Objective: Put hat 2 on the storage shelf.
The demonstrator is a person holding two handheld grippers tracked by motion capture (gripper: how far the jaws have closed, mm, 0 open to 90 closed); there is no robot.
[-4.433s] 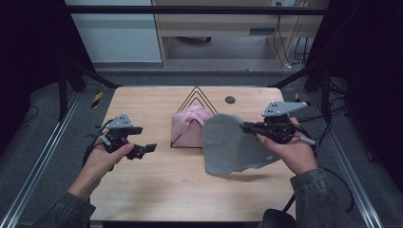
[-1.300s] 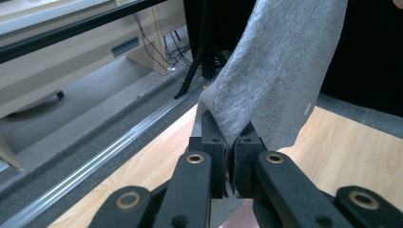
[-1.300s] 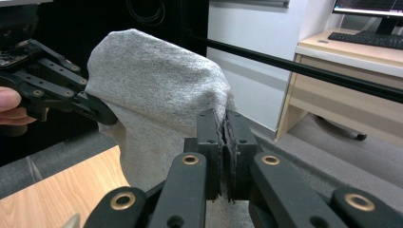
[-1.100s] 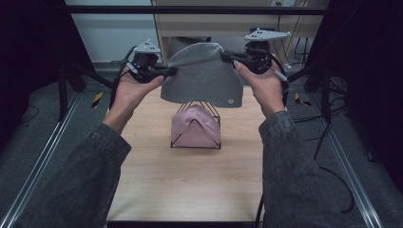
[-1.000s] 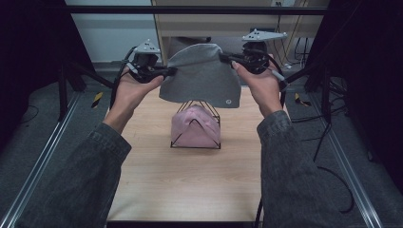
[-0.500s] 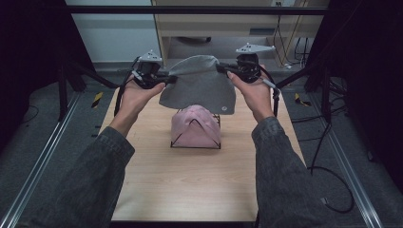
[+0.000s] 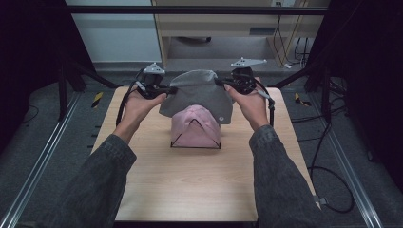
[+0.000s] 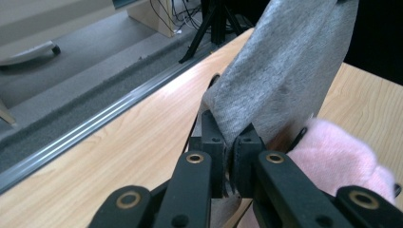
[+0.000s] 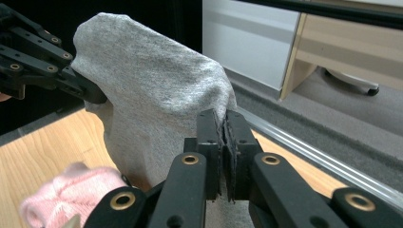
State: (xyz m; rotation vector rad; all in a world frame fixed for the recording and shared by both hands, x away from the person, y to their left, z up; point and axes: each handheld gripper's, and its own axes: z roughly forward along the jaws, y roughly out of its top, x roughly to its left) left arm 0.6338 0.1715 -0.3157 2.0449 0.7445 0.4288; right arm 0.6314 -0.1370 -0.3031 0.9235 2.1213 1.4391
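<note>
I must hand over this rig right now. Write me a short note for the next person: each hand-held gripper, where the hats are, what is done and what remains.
Left hand-held gripper: shut on the left edge of the grey hat.
Right hand-held gripper: shut on the hat's right edge.
Grey hat: held stretched between the two, in the air above the far half of the table, its lower part hanging over the pink hat.
Pink hat: already sits on the black wire stand.
Done: grey hat picked up and brought over the stand.
Left, as it seems: lower the grey hat over the pink one, then open both grippers.
</note>
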